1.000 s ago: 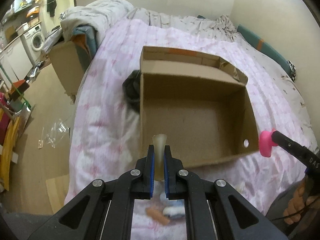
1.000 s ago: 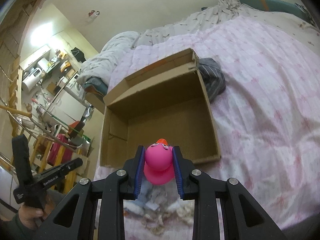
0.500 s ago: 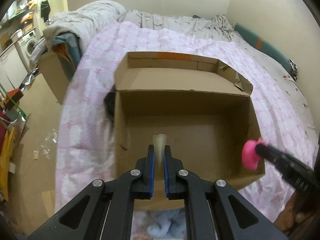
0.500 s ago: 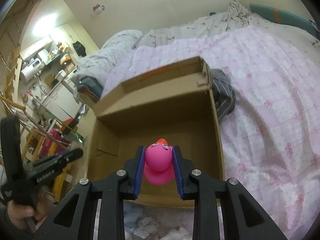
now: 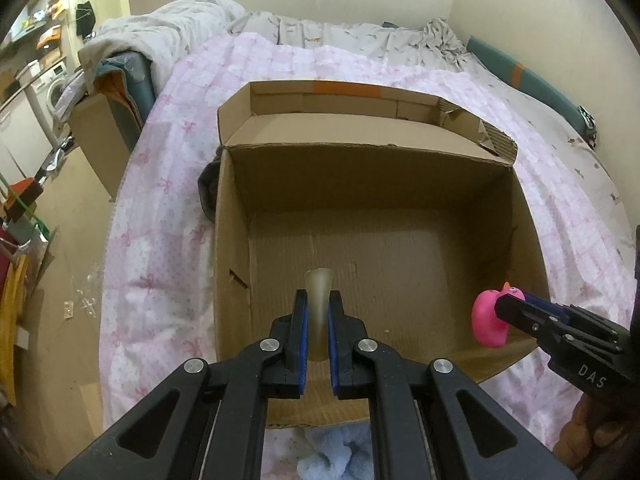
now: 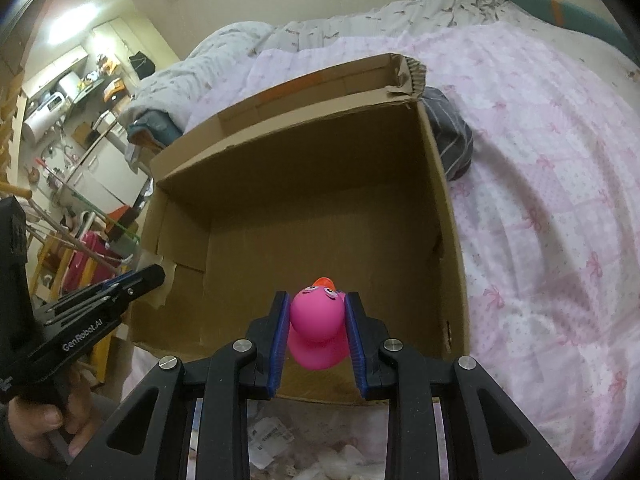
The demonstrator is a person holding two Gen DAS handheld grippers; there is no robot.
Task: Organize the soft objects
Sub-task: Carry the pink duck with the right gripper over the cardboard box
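Note:
An open, empty cardboard box point(image 5: 372, 184) lies on the pink bedspread; it also shows in the right wrist view point(image 6: 304, 184). My left gripper point(image 5: 319, 300) is shut on a pale translucent soft piece point(image 5: 319, 286) and hangs over the box's near left part. My right gripper point(image 6: 316, 312) is shut on a pink rubber duck point(image 6: 316, 320) over the box's near right corner. The duck point(image 5: 486, 320) shows in the left wrist view at the box's right wall. The left gripper point(image 6: 148, 278) shows at the left of the right wrist view.
A dark striped cloth point(image 6: 450, 140) lies against the box's far outer corner. A pale blue fluffy item point(image 5: 336, 452) and loose items point(image 6: 288, 440) lie on the bed before the box. A second cardboard box point(image 5: 100, 136) stands left of the bed.
Both grippers have moved forward over the box with their objects still held. The box now fills the middle of both views.

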